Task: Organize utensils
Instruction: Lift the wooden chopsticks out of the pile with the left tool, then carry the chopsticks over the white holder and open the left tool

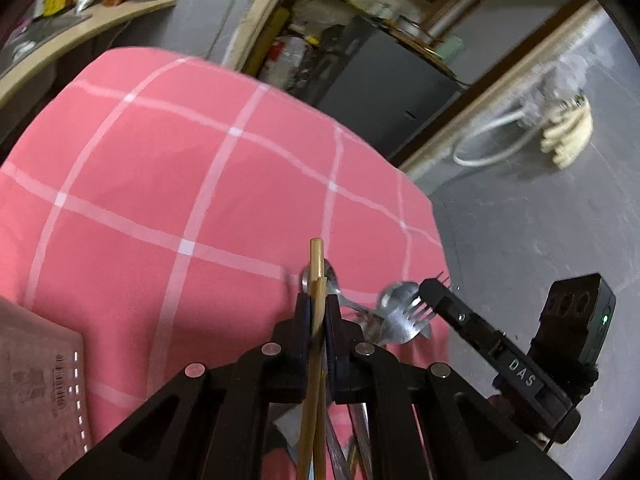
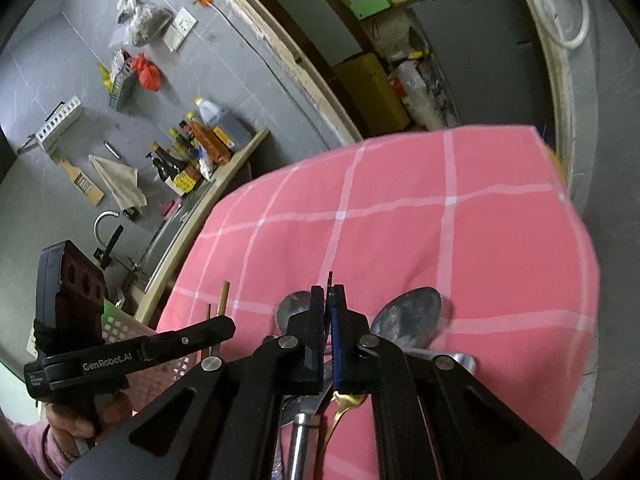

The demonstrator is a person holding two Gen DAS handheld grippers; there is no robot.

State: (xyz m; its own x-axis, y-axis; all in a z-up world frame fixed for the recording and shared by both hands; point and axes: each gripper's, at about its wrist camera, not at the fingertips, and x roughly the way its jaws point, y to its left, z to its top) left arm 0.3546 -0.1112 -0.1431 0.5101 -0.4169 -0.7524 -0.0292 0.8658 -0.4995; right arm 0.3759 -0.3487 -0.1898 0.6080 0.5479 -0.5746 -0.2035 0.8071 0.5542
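A pink checked cloth (image 1: 168, 184) covers the table, a pink perforated basket (image 2: 120, 330) at its edge; spoons (image 2: 412, 312) and a fork (image 1: 404, 316) lie heaped near both tools; the left gripper (image 1: 317, 300) pinches pale wooden chopsticks (image 1: 316, 264) – straight, jutting past its tips; the right gripper (image 2: 329, 300) is pressed together on a dark fork's tines (image 2: 330, 278)

Tablecloth (image 1: 160, 168): matt pink woven cloth, white-checked. Chopsticks (image 1: 316, 280): pale, smooth wood. Spoons (image 2: 412, 316) and fork (image 1: 404, 316): shiny metal, dulled. Basket (image 2: 120, 330): pink perforated plastic. Gripper (image 2: 329, 312) arms: matt black plastic.
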